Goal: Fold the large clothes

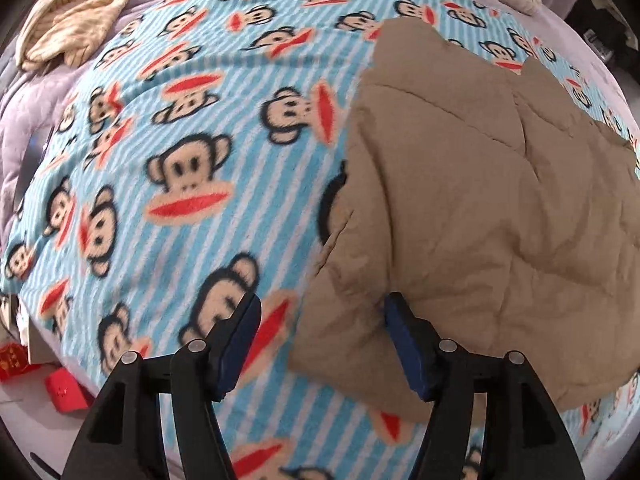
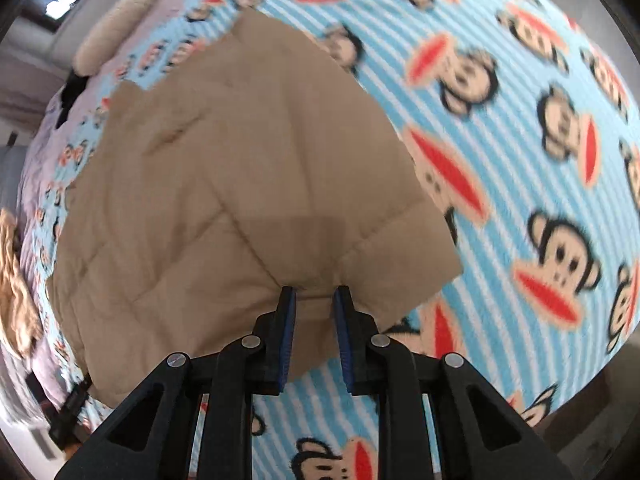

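A tan quilted garment lies folded on a blue striped monkey-print blanket. In the left wrist view my left gripper stands open above the garment's near left corner. One finger is over the blanket and the other over the tan fabric, and the pads press on nothing. In the right wrist view the same tan garment fills the middle of the blanket. My right gripper is shut on its near edge, where the fabric puckers between the blue pads.
A beige knitted item lies at the far left on a lilac quilted cover. A cream cushion sits at the bed's far end. Red boxes are on the floor past the bed's edge. A black strap hangs at the garment's left.
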The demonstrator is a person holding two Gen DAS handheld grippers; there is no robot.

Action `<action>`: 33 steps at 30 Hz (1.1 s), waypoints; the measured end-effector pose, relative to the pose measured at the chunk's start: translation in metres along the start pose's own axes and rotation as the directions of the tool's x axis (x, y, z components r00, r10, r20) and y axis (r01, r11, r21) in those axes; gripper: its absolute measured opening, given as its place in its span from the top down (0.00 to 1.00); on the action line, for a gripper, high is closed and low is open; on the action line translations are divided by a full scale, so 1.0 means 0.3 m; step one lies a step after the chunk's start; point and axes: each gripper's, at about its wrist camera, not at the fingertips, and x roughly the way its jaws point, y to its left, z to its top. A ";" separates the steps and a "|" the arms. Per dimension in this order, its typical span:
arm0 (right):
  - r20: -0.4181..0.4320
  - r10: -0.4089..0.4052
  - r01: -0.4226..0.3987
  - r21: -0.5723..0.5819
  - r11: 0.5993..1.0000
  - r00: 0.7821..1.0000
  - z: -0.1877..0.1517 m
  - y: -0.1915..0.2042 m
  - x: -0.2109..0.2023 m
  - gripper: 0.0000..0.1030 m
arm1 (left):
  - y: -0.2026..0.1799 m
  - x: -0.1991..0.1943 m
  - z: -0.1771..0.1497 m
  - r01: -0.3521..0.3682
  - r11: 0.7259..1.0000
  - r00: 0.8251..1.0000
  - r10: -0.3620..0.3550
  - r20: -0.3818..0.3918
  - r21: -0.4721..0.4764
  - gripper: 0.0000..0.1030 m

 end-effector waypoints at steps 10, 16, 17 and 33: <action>-0.029 0.067 -0.069 -0.049 0.996 0.997 -0.042 0.017 -0.079 0.78 | 0.048 -0.167 -0.130 -0.047 0.997 0.999 0.046 -0.012 -0.062 0.36; -0.043 0.119 -0.124 -0.147 0.981 0.992 -0.093 0.154 -0.112 0.78 | 0.017 -0.231 -0.131 -0.029 1.000 1.000 0.029 -0.006 -0.006 0.36; -0.048 0.135 -0.141 -0.161 0.977 0.990 -0.104 0.186 -0.114 0.76 | 0.012 -0.236 -0.122 -0.023 1.000 1.000 0.023 -0.006 0.005 0.36; -0.103 0.111 -0.129 -0.186 0.974 0.988 -0.218 0.567 0.004 0.61 | 0.006 -0.178 0.097 0.057 0.975 0.998 -0.052 -0.030 0.215 0.00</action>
